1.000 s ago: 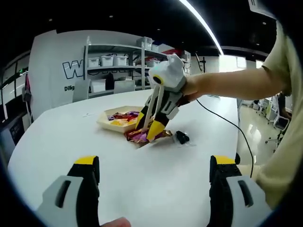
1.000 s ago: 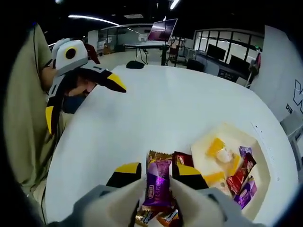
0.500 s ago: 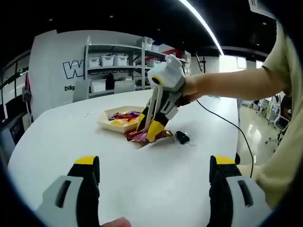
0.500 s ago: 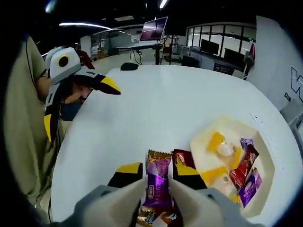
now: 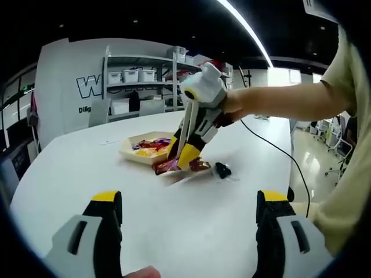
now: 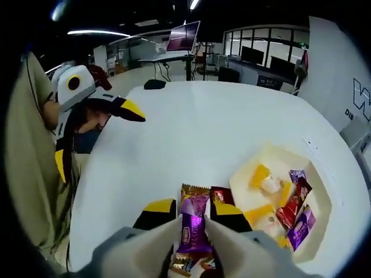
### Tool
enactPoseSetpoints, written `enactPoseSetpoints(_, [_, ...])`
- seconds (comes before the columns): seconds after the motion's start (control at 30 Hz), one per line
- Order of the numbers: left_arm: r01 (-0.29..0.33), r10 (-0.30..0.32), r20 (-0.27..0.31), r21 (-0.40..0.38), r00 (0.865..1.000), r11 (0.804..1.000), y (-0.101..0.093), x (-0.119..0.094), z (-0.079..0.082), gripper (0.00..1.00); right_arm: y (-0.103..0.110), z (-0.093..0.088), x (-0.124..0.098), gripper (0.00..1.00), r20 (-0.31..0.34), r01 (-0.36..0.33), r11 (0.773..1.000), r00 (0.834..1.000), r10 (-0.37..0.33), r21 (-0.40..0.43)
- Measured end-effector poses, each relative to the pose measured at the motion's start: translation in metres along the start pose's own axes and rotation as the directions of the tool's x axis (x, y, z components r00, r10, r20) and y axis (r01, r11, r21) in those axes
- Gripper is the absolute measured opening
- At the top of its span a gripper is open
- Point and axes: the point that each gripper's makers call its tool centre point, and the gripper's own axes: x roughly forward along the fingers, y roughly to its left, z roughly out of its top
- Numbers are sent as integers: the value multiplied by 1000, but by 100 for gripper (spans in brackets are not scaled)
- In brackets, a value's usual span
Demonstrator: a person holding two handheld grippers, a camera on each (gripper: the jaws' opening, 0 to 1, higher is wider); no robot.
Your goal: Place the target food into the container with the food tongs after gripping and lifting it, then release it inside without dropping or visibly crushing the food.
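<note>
A purple wrapped candy (image 6: 190, 231) is pinched between the yellow-tipped jaws of my right gripper (image 6: 191, 212), lifted a little above a small heap of wrapped snacks (image 6: 202, 195) on the white table. The cream hexagonal tray (image 6: 314, 191) lies to the right, holding several yellow, red and purple wrapped snacks. From the left gripper view, my right gripper (image 5: 181, 155) hangs over the heap (image 5: 197, 165) beside the tray (image 5: 128, 152). My left gripper (image 5: 188, 202) stands open near the table's edge, holding nothing, and appears at the left of the right gripper view (image 6: 95, 136).
A small black object (image 5: 222, 169) with a cable lies on the table just right of the heap. A person's arm and beige shirt (image 5: 348, 145) fill the right side. Shelves with bins stand behind the table.
My right gripper has risen slightly with the purple candy in it, away from the heap. The left gripper has stayed where it was.
</note>
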Motion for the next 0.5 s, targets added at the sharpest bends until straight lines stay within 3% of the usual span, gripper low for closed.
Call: enactPoseSetpoints(0.5, [-1, 1, 5, 3, 1000, 1000, -1, -2, 1, 94, -12, 21, -21, 18, 5, 43, 999, 999, -43, 2])
